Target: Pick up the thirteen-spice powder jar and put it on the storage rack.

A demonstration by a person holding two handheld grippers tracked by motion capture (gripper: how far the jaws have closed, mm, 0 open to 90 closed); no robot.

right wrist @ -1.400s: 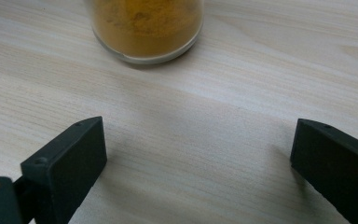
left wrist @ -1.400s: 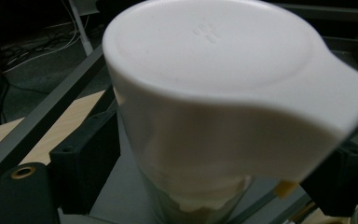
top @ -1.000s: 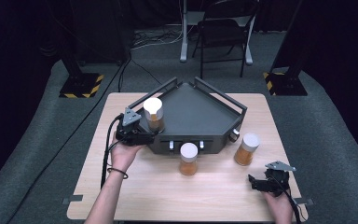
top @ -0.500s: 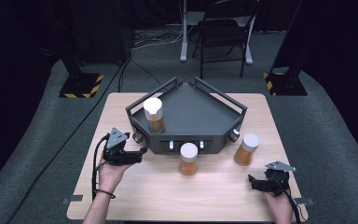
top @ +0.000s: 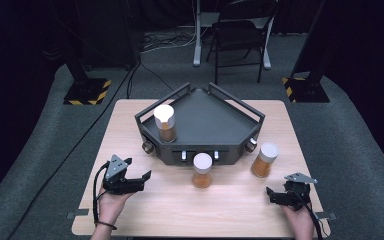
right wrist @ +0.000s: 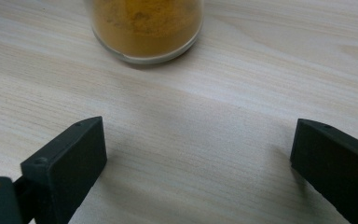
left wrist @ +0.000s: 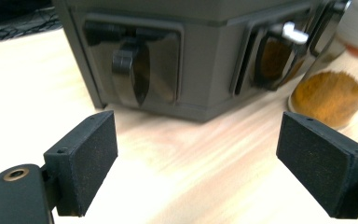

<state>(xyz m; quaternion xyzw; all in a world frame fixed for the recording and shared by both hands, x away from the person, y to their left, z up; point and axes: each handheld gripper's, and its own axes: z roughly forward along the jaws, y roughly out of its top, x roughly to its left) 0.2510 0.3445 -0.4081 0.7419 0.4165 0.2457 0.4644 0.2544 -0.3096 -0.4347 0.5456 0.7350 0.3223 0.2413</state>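
Observation:
A dark five-sided tray (top: 215,125) with rails and front knobs stands on the wooden table. One white-capped jar of orange powder (top: 165,122) stands on its left part. A second jar (top: 202,170) is on the table right before the tray's front, and a third jar (top: 264,160) at its right corner. My left gripper (top: 142,179) is open near the table's front left, pointing at the tray's front (left wrist: 135,70); the middle jar (left wrist: 328,95) lies ahead to its right. My right gripper (top: 272,195) is open at the front right, with a jar's base (right wrist: 147,28) ahead of it.
Bare tabletop (top: 230,210) stretches between the two grippers along the front edge. Behind the table stand a folding chair (top: 240,35), a metal post (top: 197,35) and dark stands with yellow-black striped feet (top: 87,90).
My left gripper has let go of the jar on the tray and drawn back toward the table's front left, now open and empty. The right gripper has stayed put.

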